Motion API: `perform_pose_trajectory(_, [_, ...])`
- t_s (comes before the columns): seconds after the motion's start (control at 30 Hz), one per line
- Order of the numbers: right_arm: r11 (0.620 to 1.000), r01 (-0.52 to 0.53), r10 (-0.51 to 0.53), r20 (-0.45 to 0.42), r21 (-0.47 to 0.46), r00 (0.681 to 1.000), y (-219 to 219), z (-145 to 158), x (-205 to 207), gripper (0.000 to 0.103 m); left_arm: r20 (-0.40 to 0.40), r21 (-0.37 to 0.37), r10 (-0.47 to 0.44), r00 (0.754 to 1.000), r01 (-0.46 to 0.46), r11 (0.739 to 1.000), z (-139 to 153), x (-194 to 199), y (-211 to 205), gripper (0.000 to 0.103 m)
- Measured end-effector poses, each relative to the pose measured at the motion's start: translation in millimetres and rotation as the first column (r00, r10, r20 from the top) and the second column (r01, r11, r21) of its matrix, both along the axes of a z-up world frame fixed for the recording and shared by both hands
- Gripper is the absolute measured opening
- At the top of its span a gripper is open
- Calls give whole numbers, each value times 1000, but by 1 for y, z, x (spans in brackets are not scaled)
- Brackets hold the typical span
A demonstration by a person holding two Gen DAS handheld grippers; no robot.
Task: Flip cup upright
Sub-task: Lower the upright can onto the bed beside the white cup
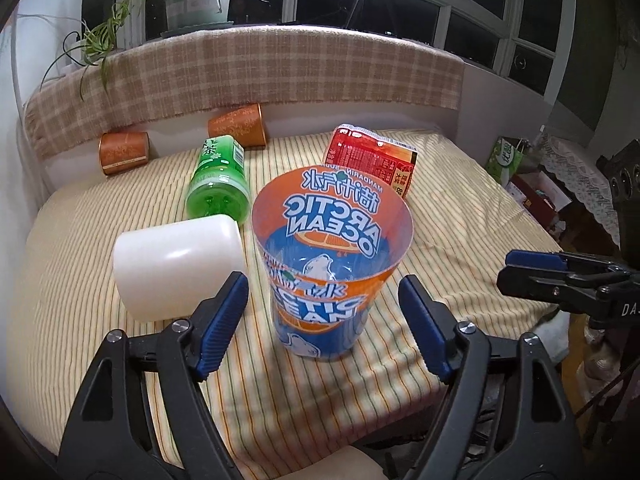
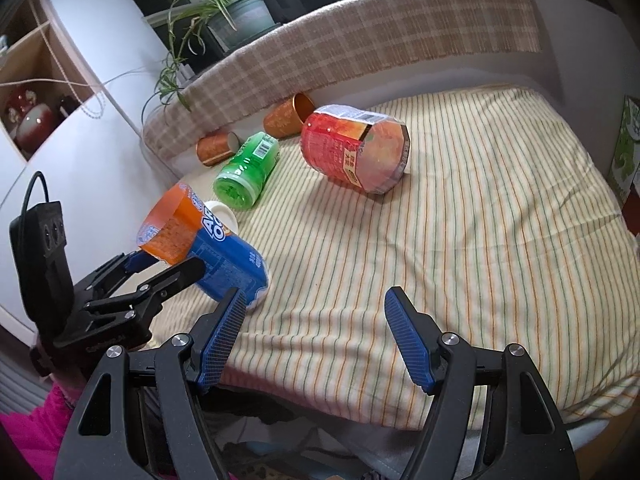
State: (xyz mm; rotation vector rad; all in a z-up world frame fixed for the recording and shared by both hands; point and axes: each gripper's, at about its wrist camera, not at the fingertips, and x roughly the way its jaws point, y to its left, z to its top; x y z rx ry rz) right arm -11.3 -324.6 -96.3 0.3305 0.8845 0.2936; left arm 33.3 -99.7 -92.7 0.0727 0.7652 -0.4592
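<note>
Left claw (image 1: 323, 308) gapes wide, level and forward; right claw (image 2: 316, 336) likewise spread, apparently empty.

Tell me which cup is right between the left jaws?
The blue-and-orange Arctic Ocean cup. It sits between the open left gripper. The white cup lies beside it, and the green, red and copper cups lie farther back.

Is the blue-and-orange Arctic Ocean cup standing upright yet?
Yes, roughly. The Arctic Ocean cup sits open end up, leaning slightly in the right wrist view, between the left gripper's open jaws.

Orange-blue cup (image 1: 320, 276): "ARCTIC OCEAN", "MANDARIN", upside down. Right gripper (image 1: 532, 276) body: "DA".
</note>
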Motion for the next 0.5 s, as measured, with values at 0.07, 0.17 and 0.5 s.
perform_pose_trajectory(0.07, [1000, 2, -2, 16, -16, 1000, 3, 2, -1, 72, -4, -3, 2, 1000, -2, 1000, -1, -2, 3, 83])
perform_pose_trajectory(0.17, [998, 7, -4, 50, -59, 999, 9, 6, -3, 72, -14, -8, 12, 1000, -12, 1000, -1, -4, 8, 89])
perform_pose_trajectory(0.5, [980, 14, 19, 164, -201, 986, 41, 20, -4, 76, 24, -39, 48, 999, -47, 998, 10, -13, 28, 92])
